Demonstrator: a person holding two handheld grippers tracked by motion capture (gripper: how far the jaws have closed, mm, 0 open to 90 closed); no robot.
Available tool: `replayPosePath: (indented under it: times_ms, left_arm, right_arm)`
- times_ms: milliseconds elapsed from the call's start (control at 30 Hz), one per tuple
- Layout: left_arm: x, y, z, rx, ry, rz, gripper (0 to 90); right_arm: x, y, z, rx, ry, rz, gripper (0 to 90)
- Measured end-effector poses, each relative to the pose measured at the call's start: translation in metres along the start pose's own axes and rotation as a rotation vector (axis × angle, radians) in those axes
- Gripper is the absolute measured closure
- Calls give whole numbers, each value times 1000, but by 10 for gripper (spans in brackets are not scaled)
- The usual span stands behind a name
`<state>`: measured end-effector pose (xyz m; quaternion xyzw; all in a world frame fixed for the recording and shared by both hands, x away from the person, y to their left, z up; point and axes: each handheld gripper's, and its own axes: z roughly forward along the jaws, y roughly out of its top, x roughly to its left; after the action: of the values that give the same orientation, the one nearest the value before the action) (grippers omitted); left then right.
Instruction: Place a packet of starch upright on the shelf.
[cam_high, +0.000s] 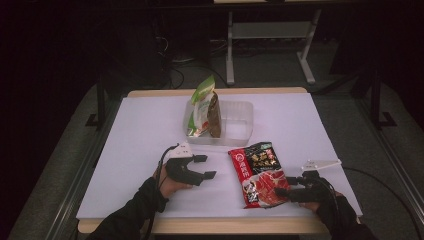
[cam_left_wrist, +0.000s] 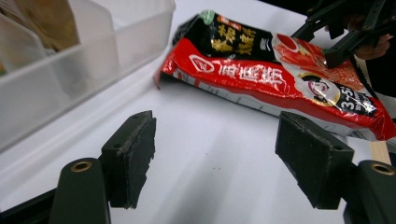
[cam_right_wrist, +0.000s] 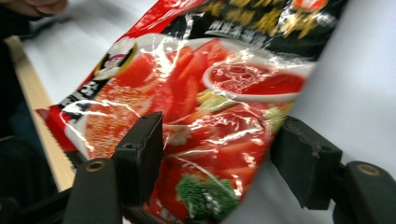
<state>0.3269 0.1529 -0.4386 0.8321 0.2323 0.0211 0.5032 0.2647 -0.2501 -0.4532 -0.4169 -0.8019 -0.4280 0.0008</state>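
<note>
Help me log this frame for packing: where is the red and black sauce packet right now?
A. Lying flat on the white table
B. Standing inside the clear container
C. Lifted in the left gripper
A: the red and black sauce packet lies flat on the white table, in front of the clear container.

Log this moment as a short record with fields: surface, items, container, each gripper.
surface: white table
main item: red and black pouch, lying flat near the front edge
container: clear plastic bin, behind the pouch
in bin: green packet and brown packet, standing upright
left gripper: open, nothing between its jaws, beside the pouch
right gripper: jaws apart, over the pouch's near end, not pressing it
</note>
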Motion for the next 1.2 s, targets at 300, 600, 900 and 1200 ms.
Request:
replayPosePath:
  times_ms: [300,600,900,1200]
  left_arm:
    - [4,7,30,56,-57,-88,255]
    - [5,16,62,83,-39,-143,213]
    - [6,21,64,52,-5,-180,191]
    - [15,19,64,67,41,-219,174]
  right_arm:
    - [7,0,8,2,-16,-7,381]
    - [13,-2,11,-14,-35,-24,436]
    - [14,-3,11,-20,-35,-32,458]
    - [16,-3,12,-23,-30,-51,479]
